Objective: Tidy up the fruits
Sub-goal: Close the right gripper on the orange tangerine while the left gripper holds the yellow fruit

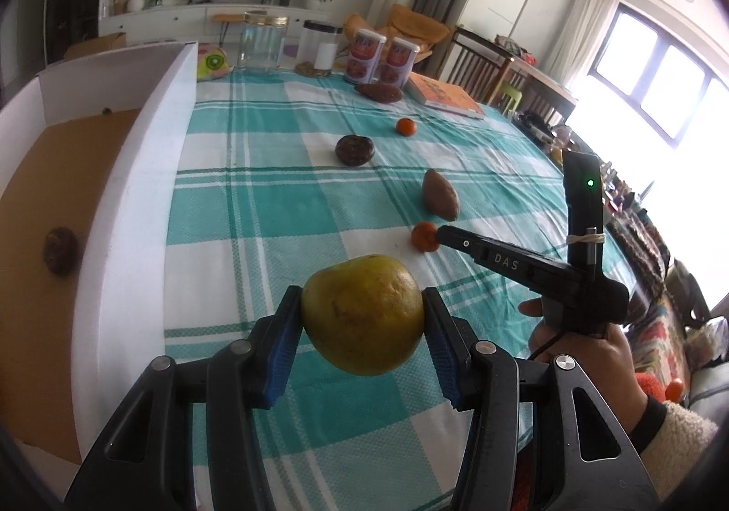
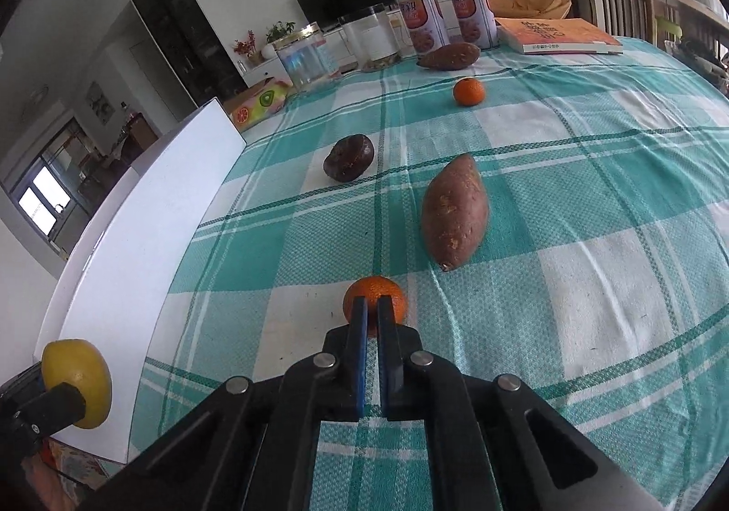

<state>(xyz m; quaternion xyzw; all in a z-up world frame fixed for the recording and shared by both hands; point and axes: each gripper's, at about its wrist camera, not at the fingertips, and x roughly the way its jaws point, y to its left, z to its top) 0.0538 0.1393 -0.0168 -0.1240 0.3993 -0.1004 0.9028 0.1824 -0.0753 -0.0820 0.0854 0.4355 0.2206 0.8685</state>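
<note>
My left gripper (image 1: 362, 319) is shut on a yellow-green citrus fruit (image 1: 362, 313) and holds it above the checked cloth, just right of the white box (image 1: 136, 192). The same fruit shows in the right wrist view (image 2: 77, 381). A dark round fruit (image 1: 59, 249) lies inside the box. My right gripper (image 2: 372, 306) is shut and empty, its tips just in front of a small tangerine (image 2: 374, 290). On the cloth lie a sweet potato (image 2: 455, 210), a dark round fruit (image 2: 348, 158), a second tangerine (image 2: 469, 92) and a far sweet potato (image 2: 449, 55).
At the table's far end stand two glass jars (image 2: 310, 55), two printed cans (image 2: 446, 17), an orange book (image 2: 560, 35) and a fruit-print tissue box (image 2: 257, 103). Chairs and a cluttered side table stand to the right (image 1: 524, 78).
</note>
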